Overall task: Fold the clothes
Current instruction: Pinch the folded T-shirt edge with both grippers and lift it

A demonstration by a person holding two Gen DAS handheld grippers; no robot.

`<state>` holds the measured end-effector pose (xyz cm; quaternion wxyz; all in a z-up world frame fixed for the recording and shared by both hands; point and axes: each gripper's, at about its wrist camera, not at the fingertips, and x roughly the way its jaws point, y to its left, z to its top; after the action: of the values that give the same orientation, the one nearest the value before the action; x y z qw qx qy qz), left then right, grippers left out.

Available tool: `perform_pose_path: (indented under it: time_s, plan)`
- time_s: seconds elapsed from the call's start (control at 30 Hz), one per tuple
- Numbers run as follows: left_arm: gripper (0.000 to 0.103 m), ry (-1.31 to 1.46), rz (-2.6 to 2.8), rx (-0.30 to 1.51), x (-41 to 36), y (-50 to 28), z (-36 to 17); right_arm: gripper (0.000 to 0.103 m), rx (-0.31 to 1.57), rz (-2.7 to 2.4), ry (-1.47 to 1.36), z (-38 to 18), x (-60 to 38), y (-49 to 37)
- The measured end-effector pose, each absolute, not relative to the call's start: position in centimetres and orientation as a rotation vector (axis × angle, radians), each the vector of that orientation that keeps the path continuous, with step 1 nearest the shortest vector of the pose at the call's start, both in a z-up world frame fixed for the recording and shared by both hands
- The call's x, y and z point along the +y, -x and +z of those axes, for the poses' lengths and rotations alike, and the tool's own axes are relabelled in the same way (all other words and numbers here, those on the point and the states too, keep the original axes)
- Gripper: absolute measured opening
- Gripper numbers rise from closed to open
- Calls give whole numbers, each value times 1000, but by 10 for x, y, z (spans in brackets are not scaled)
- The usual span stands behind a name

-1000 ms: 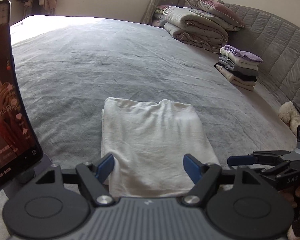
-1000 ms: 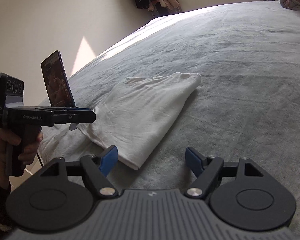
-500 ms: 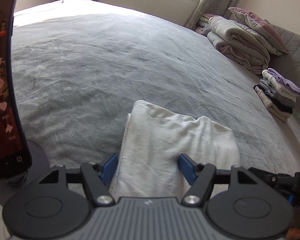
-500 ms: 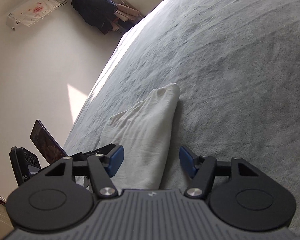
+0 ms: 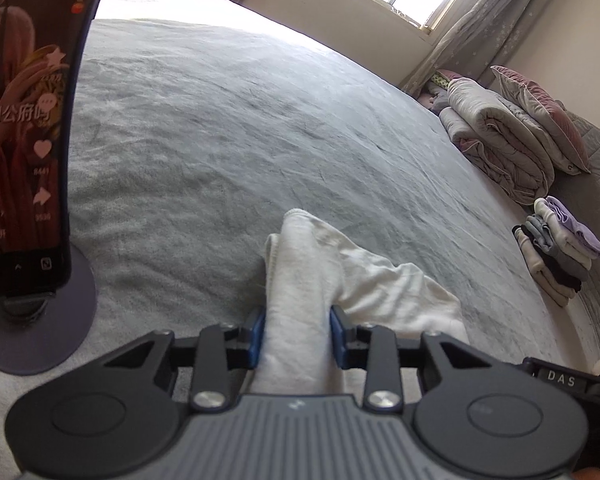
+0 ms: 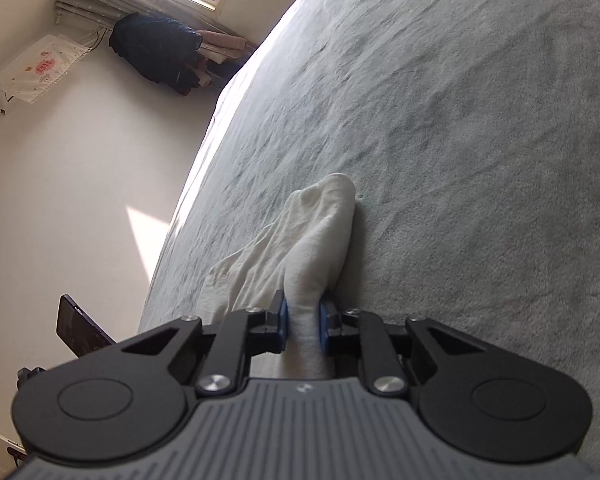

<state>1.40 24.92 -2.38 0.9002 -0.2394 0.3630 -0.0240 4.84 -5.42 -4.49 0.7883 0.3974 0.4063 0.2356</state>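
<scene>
A folded white garment point(image 5: 340, 276) lies on the grey bed point(image 5: 260, 140). My left gripper point(image 5: 297, 334) is closing on the garment's left near edge, and the cloth bunches into a ridge between its blue pads. In the right wrist view the same white garment point(image 6: 312, 240) rises in a pinched fold, with my right gripper point(image 6: 303, 322) closing on its right near edge. Both pairs of pads press the cloth. The tip of the right gripper shows at the lower right of the left wrist view.
A phone on a round stand point(image 5: 24, 128) is close at the left. Folded quilts and a pillow point(image 5: 512, 136) and a stack of folded clothes point(image 5: 560, 248) lie along the grey headboard at the right. Dark clothes point(image 6: 156, 52) hang by the window wall.
Both grippers rolled, moved in over the near edge of the white garment and closed from wide open onto it. The cloth now bunches up between each pair of pads.
</scene>
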Motion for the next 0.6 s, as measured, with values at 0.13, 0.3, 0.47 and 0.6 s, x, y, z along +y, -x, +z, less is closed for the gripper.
perform_pose_path:
  time_s: [0.13,0.3,0.47,0.6]
  plan:
    - [19,587,-69,732,247,-15,-15,17,879,501,-825,-25,-58,-50]
    - [15,609,-110,744,225,-20,-10,17,835,492,-771,3,-76,-51]
    - [15,573,-140,804,200,-30,-15,17,832,443,-733,16,-96,-54]
    - [29,509,-136,851,187,-39,-21,23,897,396,-720,-3,-113,-61]
